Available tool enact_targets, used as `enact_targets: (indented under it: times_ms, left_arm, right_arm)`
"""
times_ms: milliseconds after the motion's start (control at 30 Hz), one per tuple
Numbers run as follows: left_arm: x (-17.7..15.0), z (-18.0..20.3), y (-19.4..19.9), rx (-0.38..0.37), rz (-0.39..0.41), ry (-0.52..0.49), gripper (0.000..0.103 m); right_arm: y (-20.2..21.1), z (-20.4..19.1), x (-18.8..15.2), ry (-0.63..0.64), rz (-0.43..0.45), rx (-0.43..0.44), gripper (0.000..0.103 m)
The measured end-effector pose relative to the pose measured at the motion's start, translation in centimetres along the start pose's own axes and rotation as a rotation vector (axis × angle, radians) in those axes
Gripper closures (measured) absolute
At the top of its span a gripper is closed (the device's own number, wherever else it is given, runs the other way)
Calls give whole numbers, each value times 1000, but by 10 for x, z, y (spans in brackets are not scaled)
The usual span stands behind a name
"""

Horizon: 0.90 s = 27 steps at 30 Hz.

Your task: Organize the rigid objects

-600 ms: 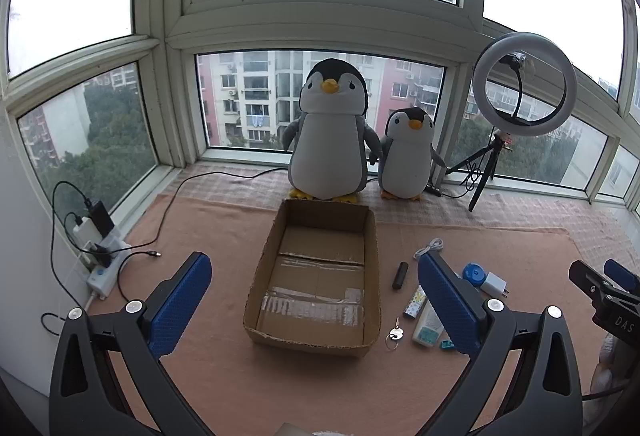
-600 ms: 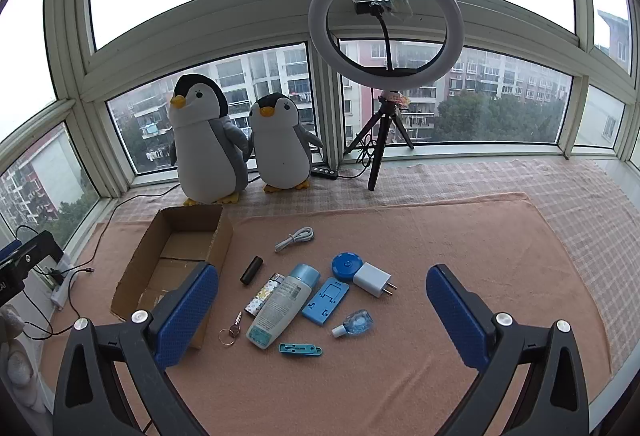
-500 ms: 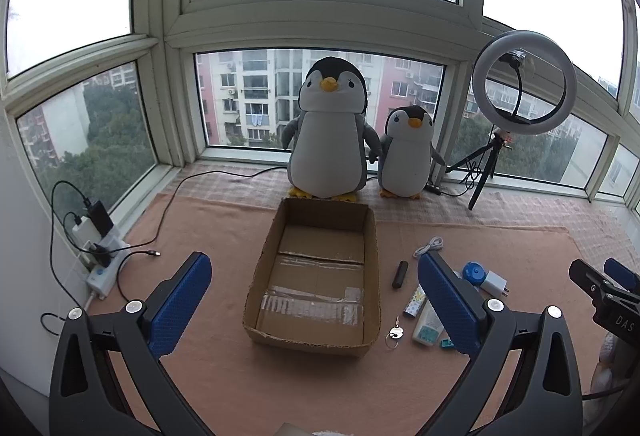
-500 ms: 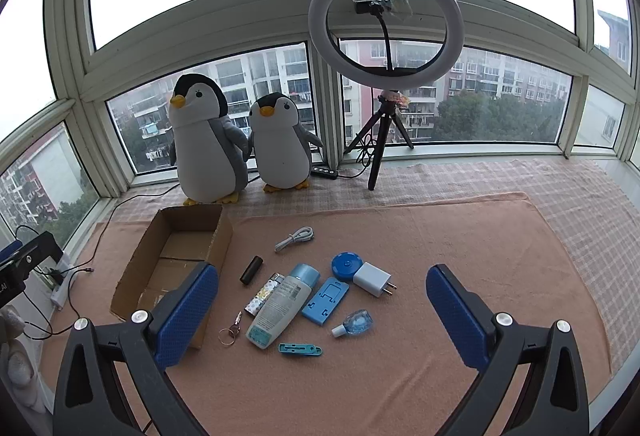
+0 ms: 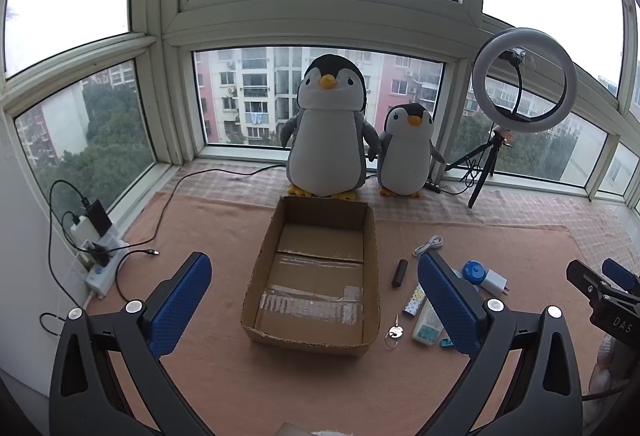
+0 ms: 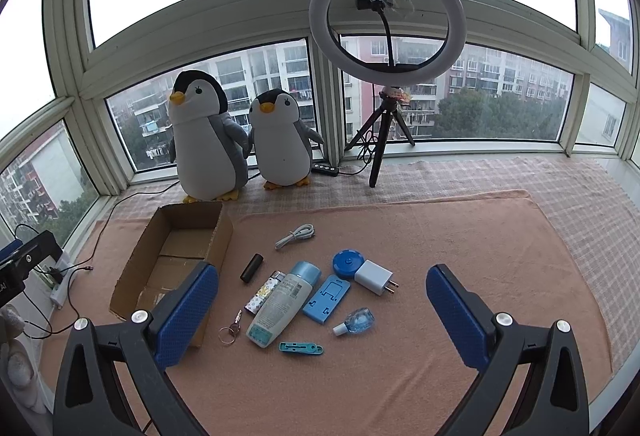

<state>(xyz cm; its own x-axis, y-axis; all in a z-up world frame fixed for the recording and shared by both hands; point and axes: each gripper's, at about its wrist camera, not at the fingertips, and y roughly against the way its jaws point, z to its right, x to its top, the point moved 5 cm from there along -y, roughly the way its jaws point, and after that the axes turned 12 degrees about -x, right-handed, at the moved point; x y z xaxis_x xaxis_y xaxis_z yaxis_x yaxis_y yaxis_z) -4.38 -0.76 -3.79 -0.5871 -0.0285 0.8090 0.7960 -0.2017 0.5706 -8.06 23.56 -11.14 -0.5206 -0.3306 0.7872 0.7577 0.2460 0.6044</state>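
Currently both tools are held above the pink mat (image 6: 440, 236), jaws spread wide, nothing gripped. The left gripper (image 5: 316, 296) is framed around the open cardboard box (image 5: 256, 276); the right gripper (image 6: 322, 306) is aimed at the loose items just right of the box. Laid out there: white cable (image 6: 295, 235), black cylinder (image 6: 251, 268), patterned lighter (image 6: 262, 298), lotion bottle (image 6: 284, 304), blue stand (image 6: 326, 298), blue round case (image 6: 346, 264) touching a white charger (image 6: 374, 278), small blue bottle (image 6: 356, 322), teal clip (image 6: 301, 348), key ring (image 6: 230, 328). 2 plush penguins (image 6: 208, 139) and a ring light (image 6: 386, 19) are seen behind.
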Motion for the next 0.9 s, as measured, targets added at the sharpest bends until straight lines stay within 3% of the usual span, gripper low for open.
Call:
enact_targets:
  times_ms: [900]
  left_arm:
    - [-2, -3, -8, 26, -18, 11, 0]
  right_arm:
    - [0, -3, 0, 11, -11, 10, 0]
